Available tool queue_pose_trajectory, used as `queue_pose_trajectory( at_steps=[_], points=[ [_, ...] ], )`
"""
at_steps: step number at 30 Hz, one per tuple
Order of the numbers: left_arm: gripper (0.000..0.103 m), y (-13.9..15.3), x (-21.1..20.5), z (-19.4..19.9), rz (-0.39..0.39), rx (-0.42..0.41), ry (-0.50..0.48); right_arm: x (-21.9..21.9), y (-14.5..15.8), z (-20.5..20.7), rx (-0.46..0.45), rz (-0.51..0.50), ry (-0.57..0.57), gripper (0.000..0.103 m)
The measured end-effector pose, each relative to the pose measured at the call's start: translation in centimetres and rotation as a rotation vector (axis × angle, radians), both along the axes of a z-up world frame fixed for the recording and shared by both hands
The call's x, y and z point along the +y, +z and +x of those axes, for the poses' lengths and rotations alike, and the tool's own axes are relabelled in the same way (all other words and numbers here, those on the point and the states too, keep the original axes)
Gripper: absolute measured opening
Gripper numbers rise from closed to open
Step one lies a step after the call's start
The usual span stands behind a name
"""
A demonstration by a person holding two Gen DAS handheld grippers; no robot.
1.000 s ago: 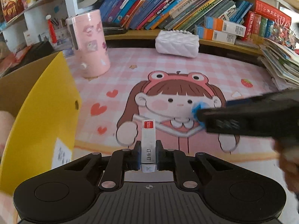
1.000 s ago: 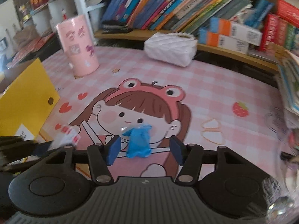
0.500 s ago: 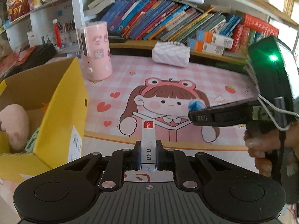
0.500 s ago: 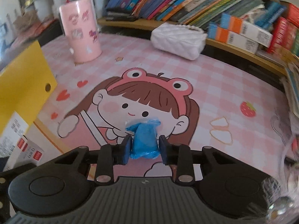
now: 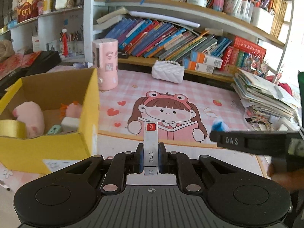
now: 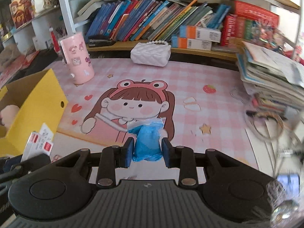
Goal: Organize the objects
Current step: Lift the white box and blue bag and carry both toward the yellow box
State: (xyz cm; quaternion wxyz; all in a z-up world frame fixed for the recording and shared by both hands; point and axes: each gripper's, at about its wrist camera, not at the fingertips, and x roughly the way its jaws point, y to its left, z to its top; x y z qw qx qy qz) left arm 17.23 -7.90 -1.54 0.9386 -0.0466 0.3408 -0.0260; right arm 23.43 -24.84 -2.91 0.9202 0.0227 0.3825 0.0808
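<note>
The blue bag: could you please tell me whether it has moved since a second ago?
Yes. The blue bag has left the mat, clamped in the right hand-held gripper, and shifted down from the cartoon girl's face.

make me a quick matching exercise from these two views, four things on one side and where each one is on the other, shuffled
Things:
1. slim white staple box with red label
2. crumpled blue plastic bag
3. pink plush toy
4. white quilted purse

Places:
A. inside the yellow cardboard box
B. on the pink checked mat by the bookshelf
C. between the left gripper's pads
D. between the right gripper's pads

Pairs: 1-C, 2-D, 3-A, 4-B
</note>
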Motion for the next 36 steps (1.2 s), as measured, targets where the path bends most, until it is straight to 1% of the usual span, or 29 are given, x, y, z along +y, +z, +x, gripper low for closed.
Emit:
queue_pose_trajectory(
  at_steps=[6,16,21,27,36],
  points=[
    [0.013,0.6,3.7,-3.9,0.000,-0.011,0.000,3.4,0.2,-5.1,0.004,0.006,-0.014,0.030],
    [0.013,0.3,12.1,-10.8,-0.011,0.039,0.094,12.5,0.2,-12.5,0.022,-0.014,0.096,0.030],
    [0.013,-0.1,15.6,-13.8,-0.009,0.050,0.125,16.3,-0.1,-15.6,0.034,-0.007,0.136,0.030],
    [0.013,0.1,18.9,-16.5,0.001,0.048,0.154,19.7,-0.4,-18.2,0.050,0.006,0.165,0.030],
    [0.013,0.3,21.6,-18.6,-0.011,0.028,0.187,23.0,0.1,-20.4,0.039,-0.005,0.214,0.030]
  ],
)
